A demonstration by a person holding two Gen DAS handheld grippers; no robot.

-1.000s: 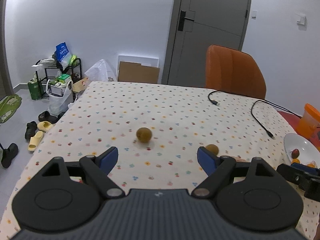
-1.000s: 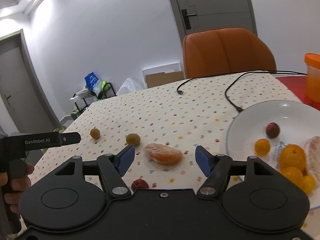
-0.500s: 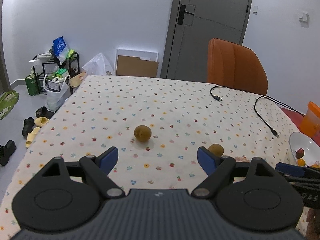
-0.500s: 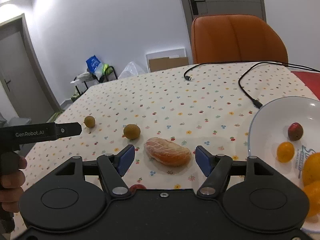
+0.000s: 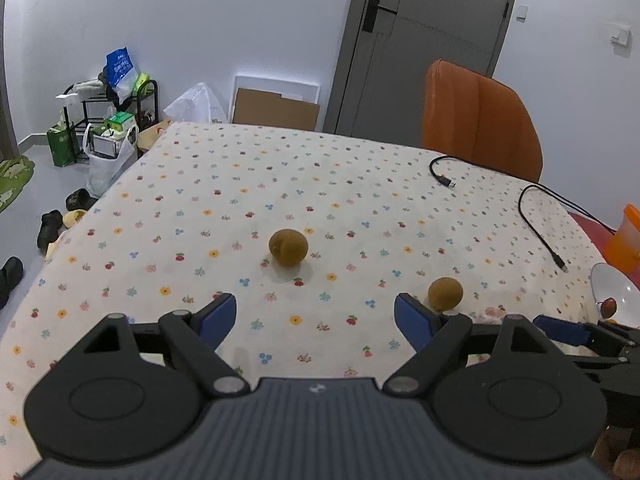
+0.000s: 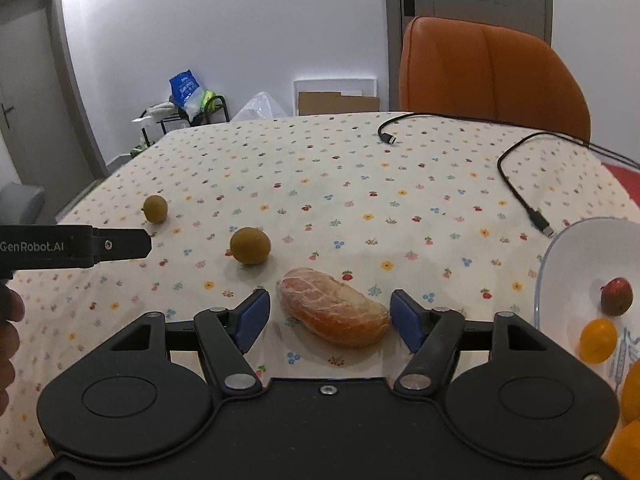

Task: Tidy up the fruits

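A peeled orange segment (image 6: 334, 308) lies on the flowered tablecloth (image 6: 360, 184), between the spread fingers of my right gripper (image 6: 330, 316), which is open around it. Two brown round fruits (image 6: 250, 246) (image 6: 155, 208) sit further left. A white plate (image 6: 580, 256) at the right holds a red fruit (image 6: 617, 297) and small oranges (image 6: 598, 340). My left gripper (image 5: 316, 318) is open and empty, a short way before a brown fruit (image 5: 288, 247); a second brown fruit (image 5: 445, 293) lies just beyond its right finger (image 5: 412, 320).
Two black cables (image 6: 520, 196) (image 5: 442, 174) trail over the far right of the table. An orange chair (image 6: 492, 76) stands behind it, an orange container (image 5: 626, 236) at the right edge. The other gripper's arm (image 6: 76, 246) reaches in from the left.
The right gripper has moved forward and left, so the orange segment now sits between its fingers. The left gripper has drawn closer to the nearer brown fruit.
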